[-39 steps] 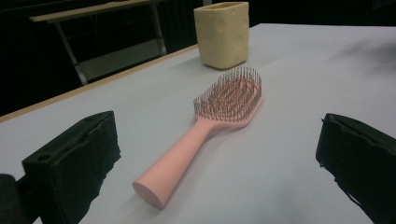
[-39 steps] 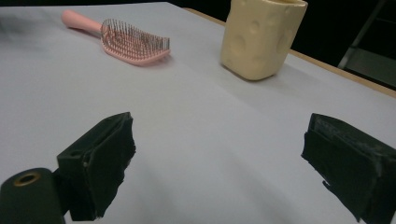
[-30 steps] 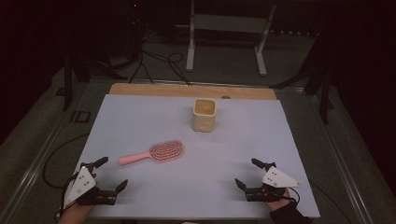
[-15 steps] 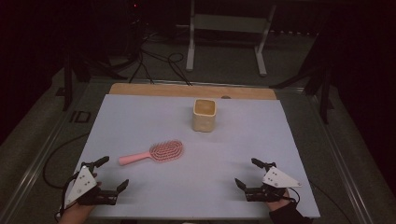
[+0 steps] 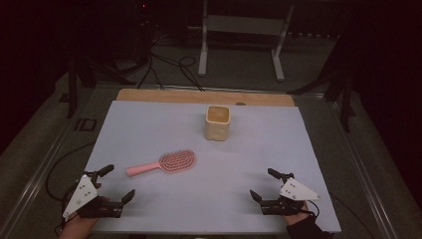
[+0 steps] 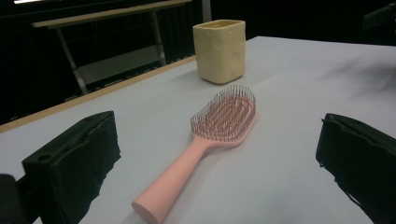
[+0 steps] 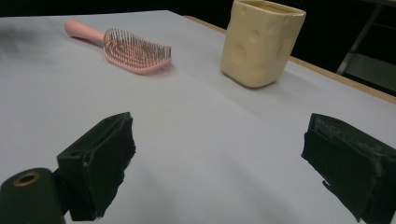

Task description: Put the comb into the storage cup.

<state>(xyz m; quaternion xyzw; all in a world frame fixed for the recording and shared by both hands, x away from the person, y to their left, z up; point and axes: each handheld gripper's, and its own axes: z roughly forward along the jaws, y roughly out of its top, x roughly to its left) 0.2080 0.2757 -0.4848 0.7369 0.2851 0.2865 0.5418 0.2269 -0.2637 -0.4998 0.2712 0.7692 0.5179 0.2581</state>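
A pink hairbrush (image 5: 164, 164) lies bristles up on the pale table cover (image 5: 149, 129), left of centre, handle toward the left. It also lies just ahead of the jaws in the left gripper view, hairbrush (image 6: 205, 144). A cream square cup (image 5: 218, 122) stands upright behind it, cup (image 6: 220, 50), cup (image 7: 260, 42). My left gripper (image 5: 117, 183) rests open at the front left, empty, a short way from the brush handle. My right gripper (image 5: 263, 184) rests open at the front right, empty, far from the brush (image 7: 128, 46).
A bare wooden strip (image 5: 199, 96) runs along the table's far edge. Beyond it stand a metal stand (image 5: 244, 35) and cables (image 5: 164, 64) on the dark floor. Open cover lies between the two grippers.
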